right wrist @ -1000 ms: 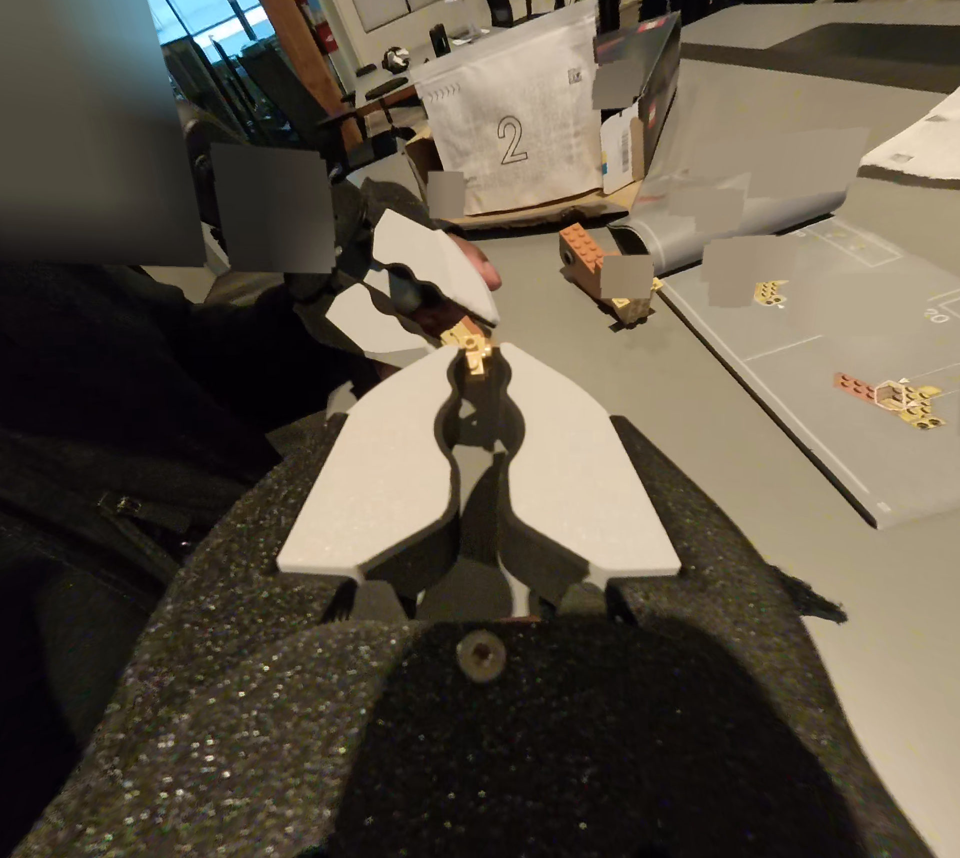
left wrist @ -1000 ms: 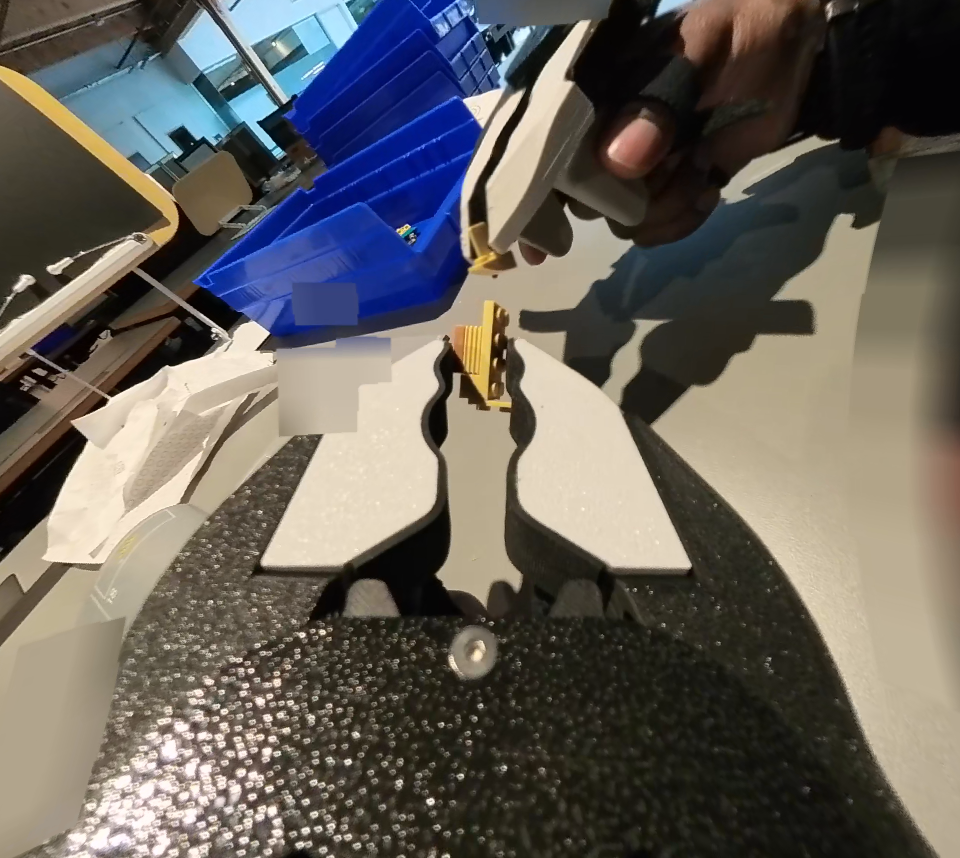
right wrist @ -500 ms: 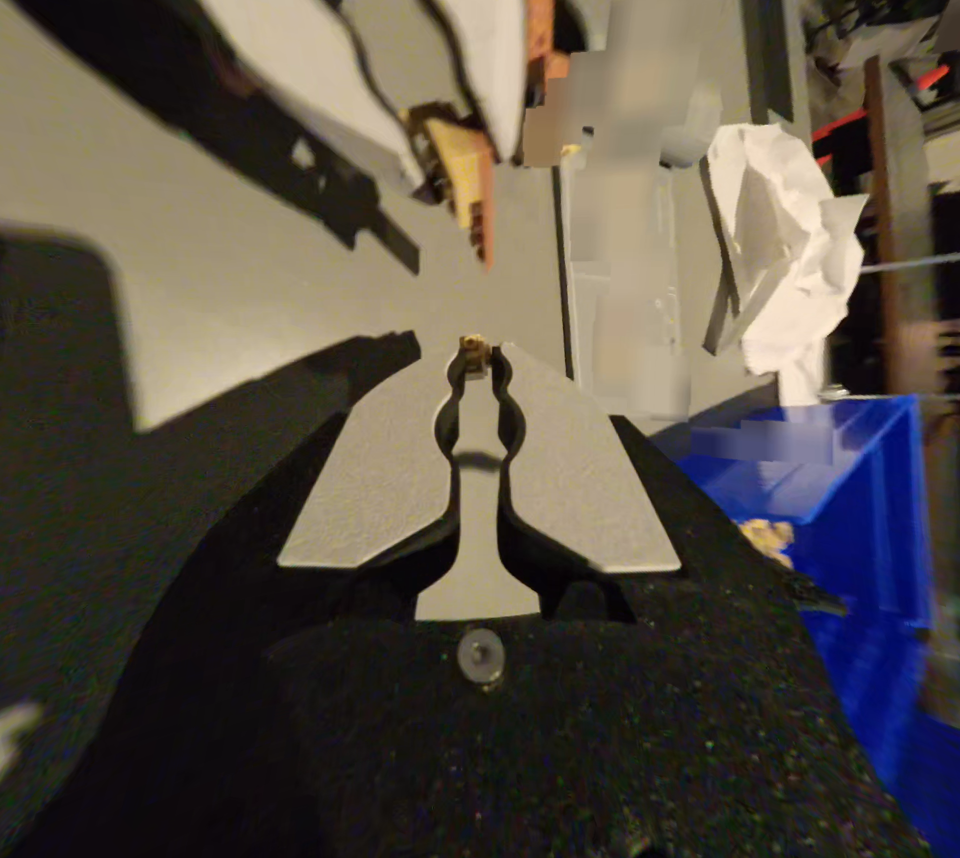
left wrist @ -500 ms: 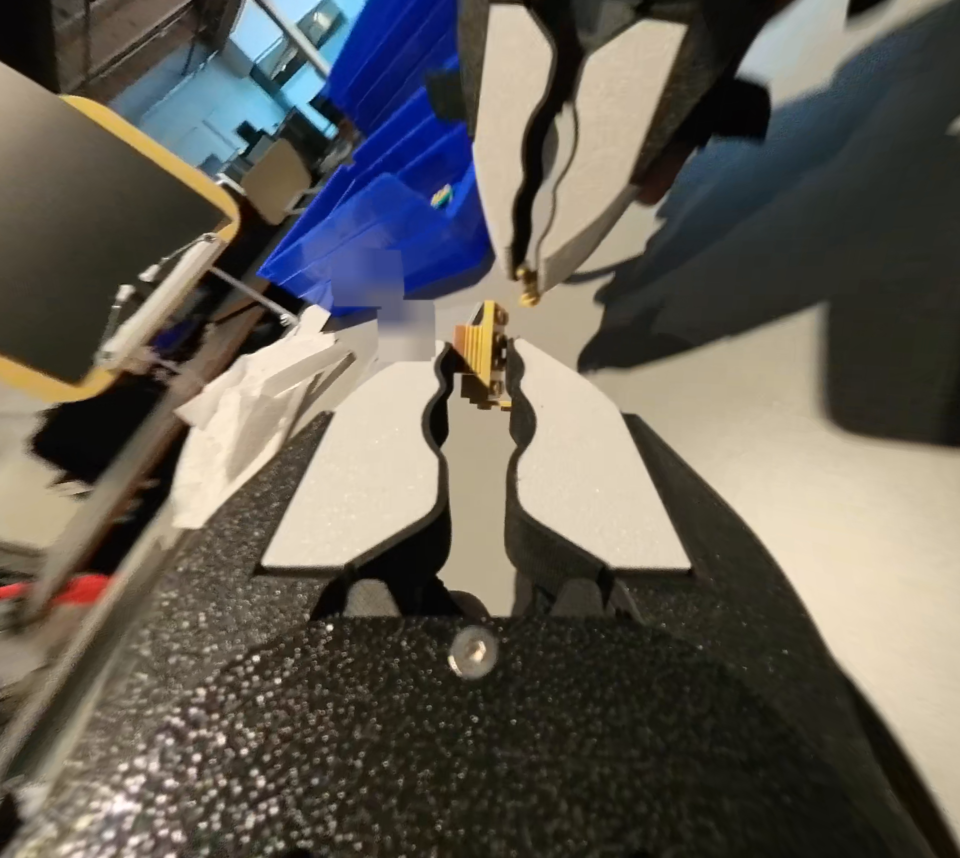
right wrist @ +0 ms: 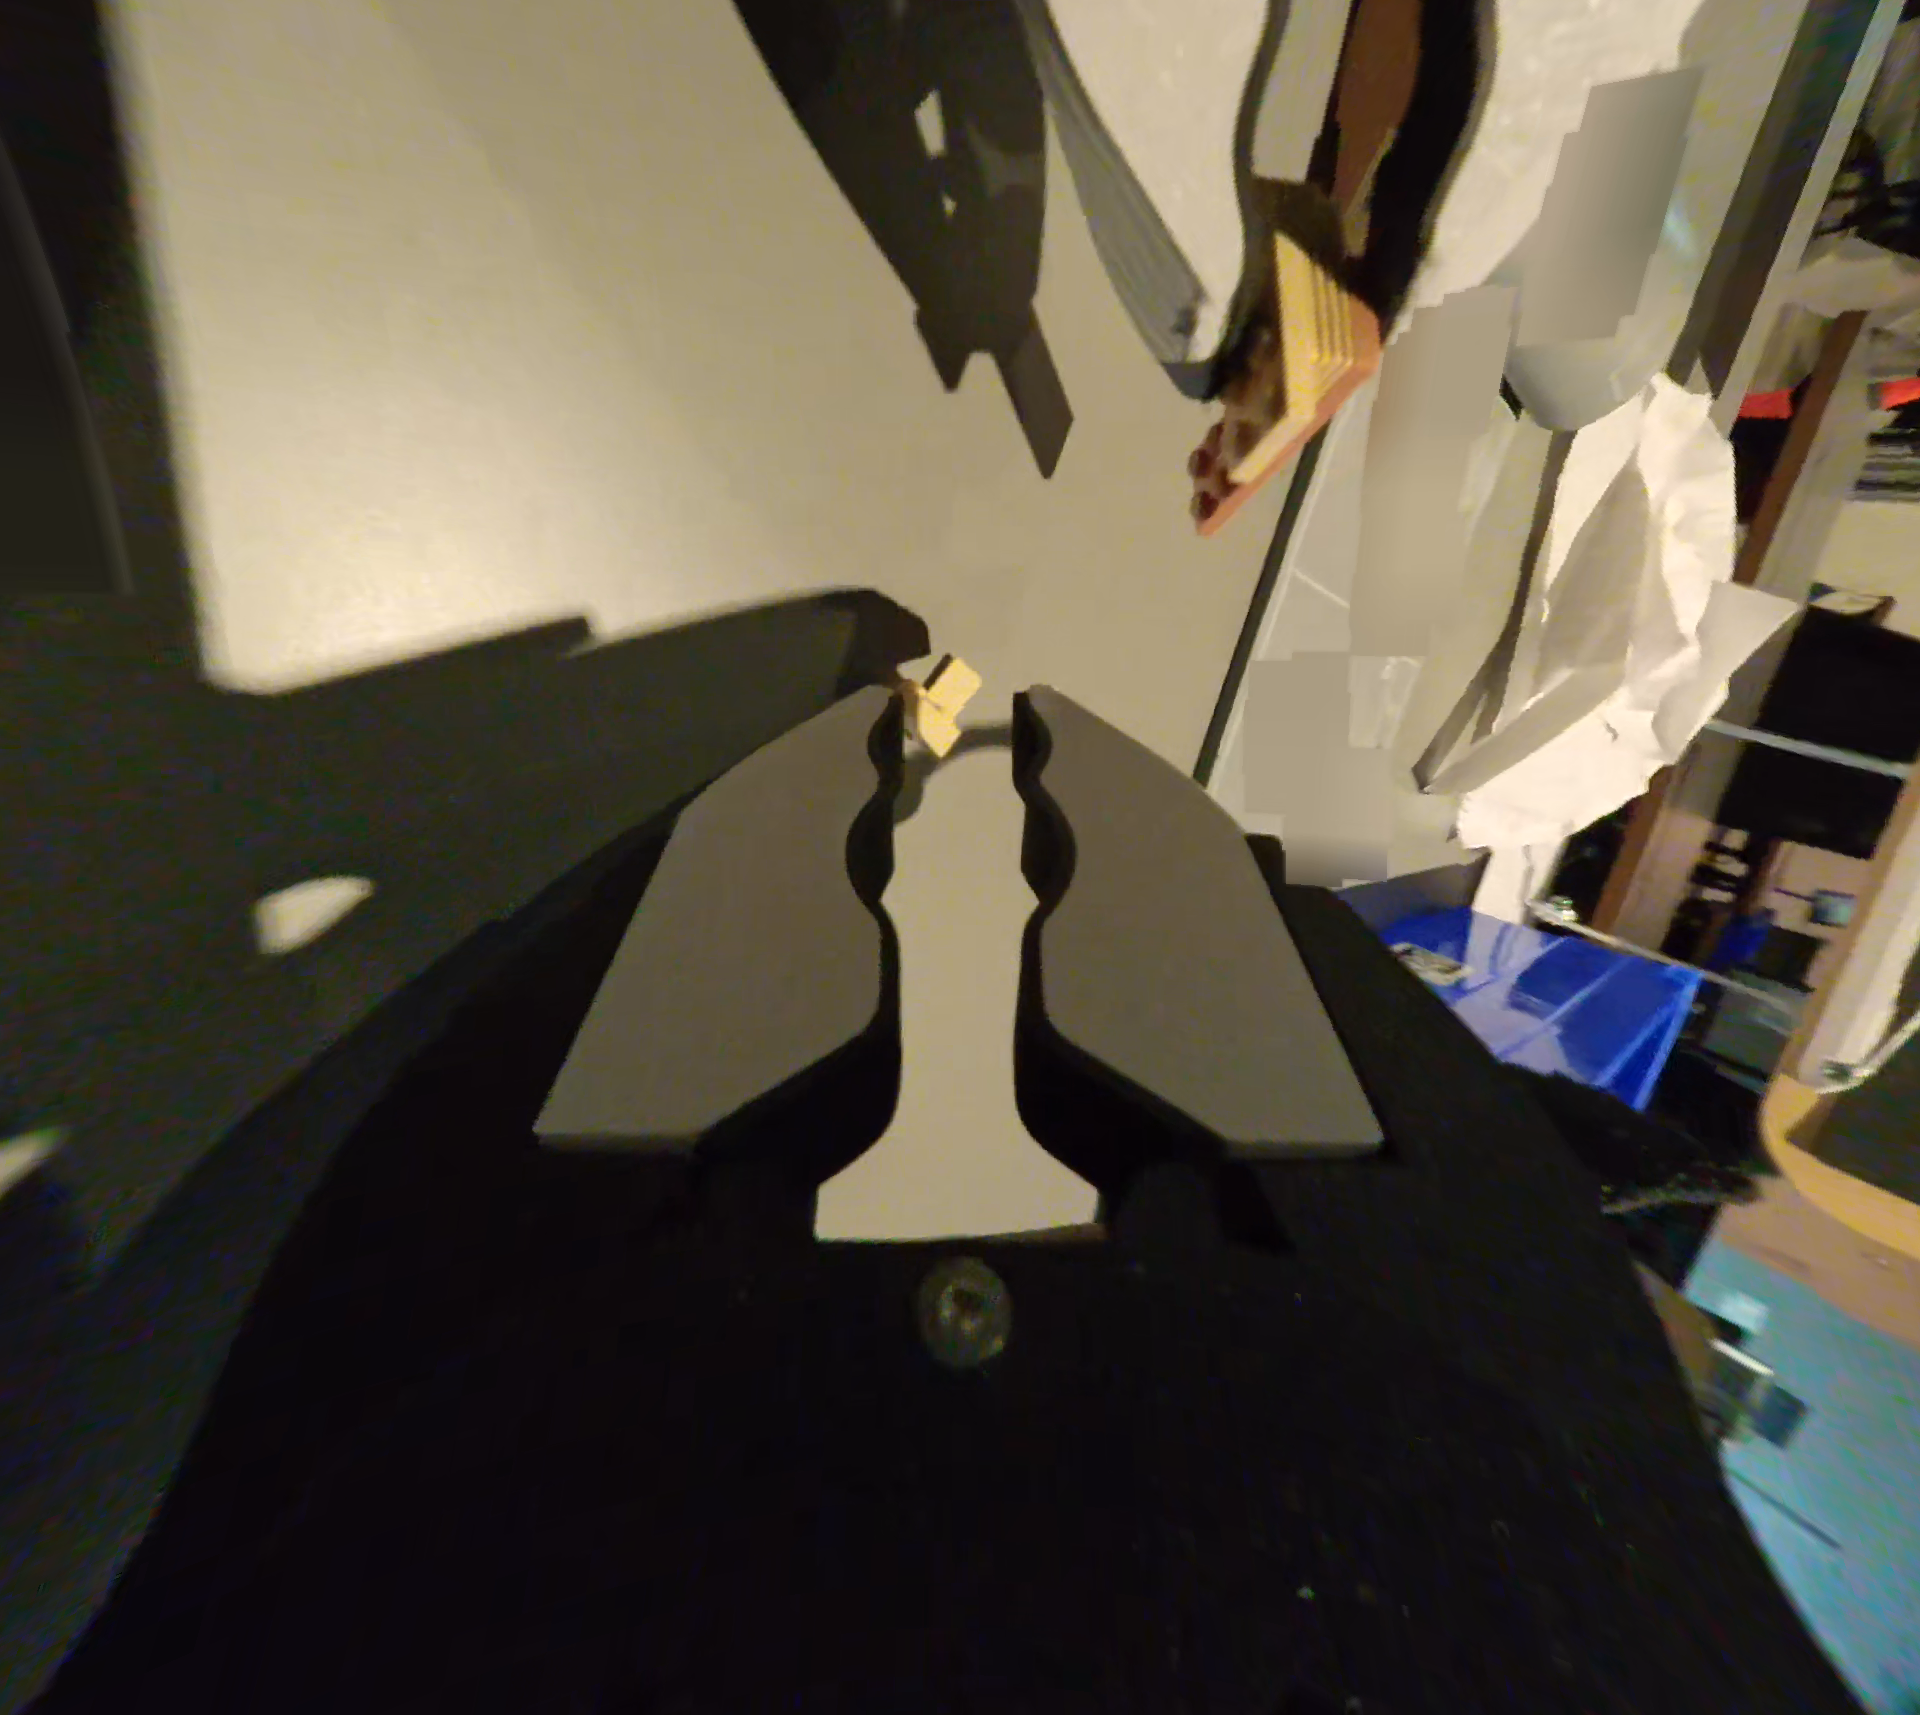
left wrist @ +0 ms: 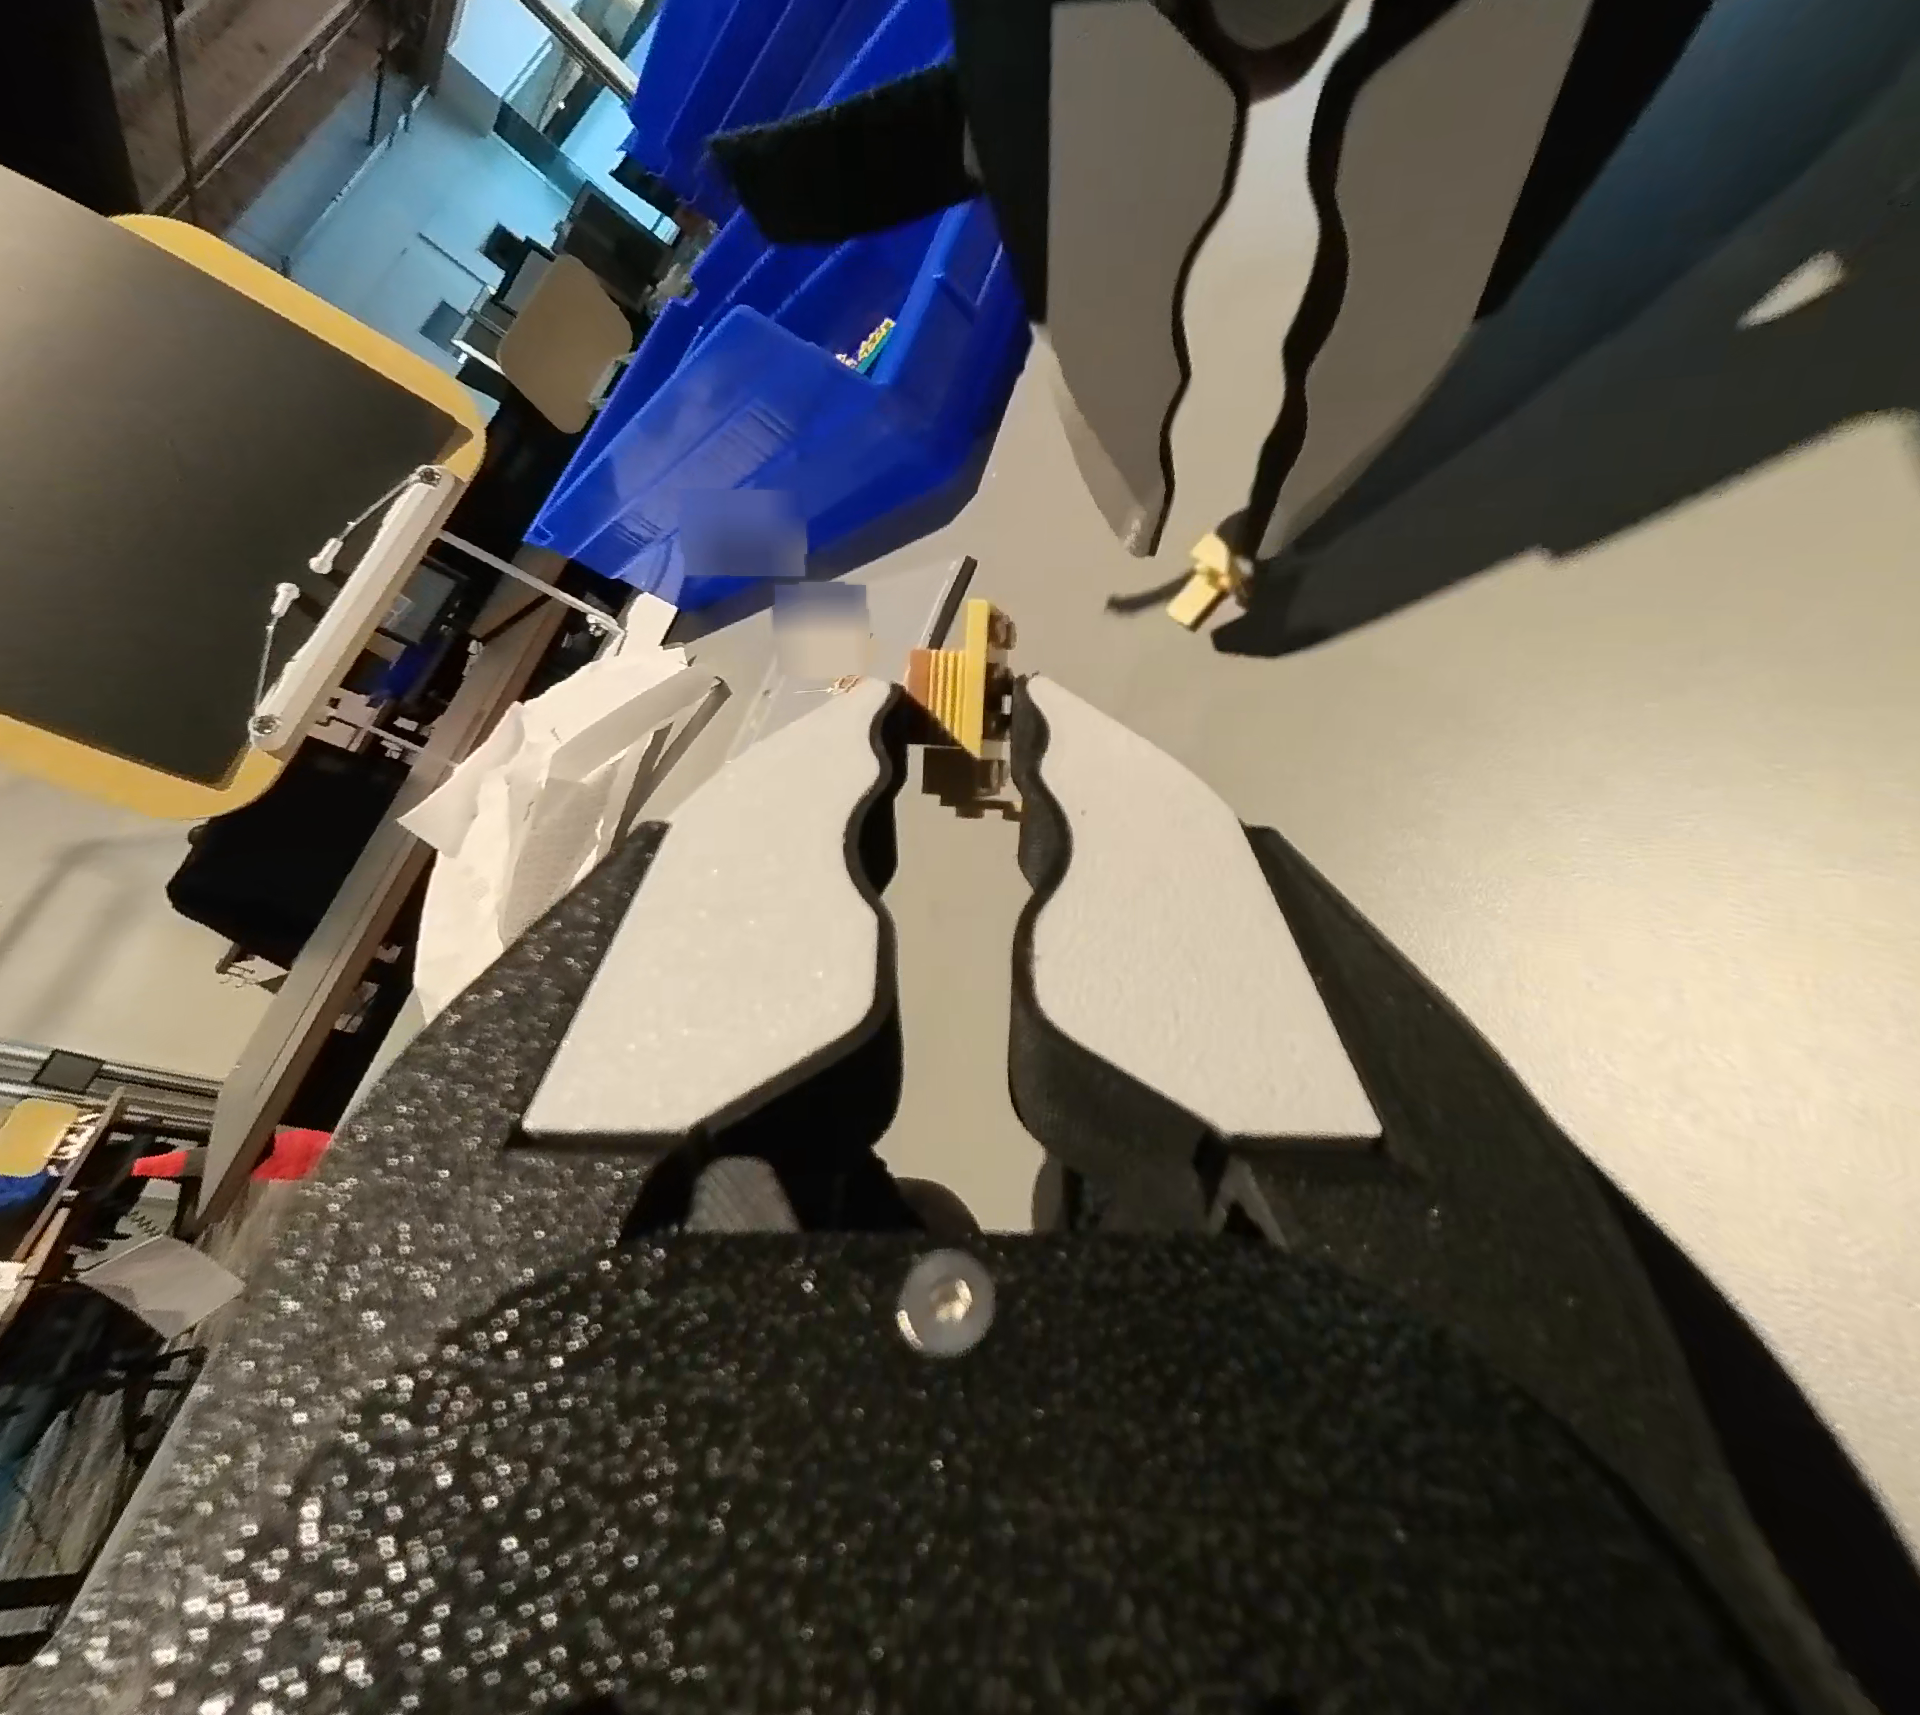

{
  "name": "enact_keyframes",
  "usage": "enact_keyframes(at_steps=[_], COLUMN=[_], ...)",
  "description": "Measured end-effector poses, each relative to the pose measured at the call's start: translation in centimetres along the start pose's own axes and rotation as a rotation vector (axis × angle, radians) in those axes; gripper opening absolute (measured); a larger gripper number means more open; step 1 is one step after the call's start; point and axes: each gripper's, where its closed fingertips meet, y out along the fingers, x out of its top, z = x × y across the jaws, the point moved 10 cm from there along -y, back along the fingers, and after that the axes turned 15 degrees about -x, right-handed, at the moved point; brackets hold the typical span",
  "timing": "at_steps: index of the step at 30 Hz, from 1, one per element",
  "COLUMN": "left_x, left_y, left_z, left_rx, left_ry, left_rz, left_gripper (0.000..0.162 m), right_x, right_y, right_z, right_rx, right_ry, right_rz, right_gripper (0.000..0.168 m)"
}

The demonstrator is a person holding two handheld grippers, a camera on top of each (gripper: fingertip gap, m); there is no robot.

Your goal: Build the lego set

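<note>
Ridged tan lego stack [left wrist: 961,709], seemingly clamped

The left gripper [left wrist: 961,709] reaches up from the bottom of its frame with fingers nearly closed on something small at the tips, while the right gripper [left wrist: 1205,548] hangs down from the upper right, tips facing it, its fingers parted a little.

We see our right gripper [right wrist: 956,704] parted, a small tan piece [right wrist: 948,697] at its left fingertip, above the grey table [right wrist: 520,315].
</note>
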Motion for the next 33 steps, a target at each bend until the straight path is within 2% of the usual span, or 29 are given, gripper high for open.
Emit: enact_keyframes(at_steps=[3,8,10,18,29,33], left_x=[0.0,0.0,0.0,0.0,0.1,0.1], left_y=[0.0,0.0,0.1,0.0,0.0,0.0], left_z=[0.0,0.0,-0.1,-0.1,0.0,0.0], left_rx=[-0.003,-0.005,-0.004,-0.005,-0.001,0.0], left_ry=[0.001,-0.004,-0.001,-0.001,-0.004,-0.006], left_rz=[0.002,0.0,0.003,-0.001,-0.006,-0.008], left_gripper=[0.018,0.018,0.018,0.018,0.018,0.018], right_x=[-0.7,-2.0,-2.5,-2.5,-2.1,-2.0], right_y=[-0.2,-0.6,-0.8,-0.1,1.4,2.0], right_z=[-0.4,-2.3,-2.7,-1.0,-1.2,-1.3], right_rx=[0.028,0.124,0.141,0.152,0.245,0.286], right_ry=[0.108,0.468,0.536,0.282,0.158,0.13], right_rz=[-0.003,-0.033,-0.049,-0.003,-0.024,-0.012], right_gripper=[0.02,0.02,0.02,0.013,0.015,0.01])
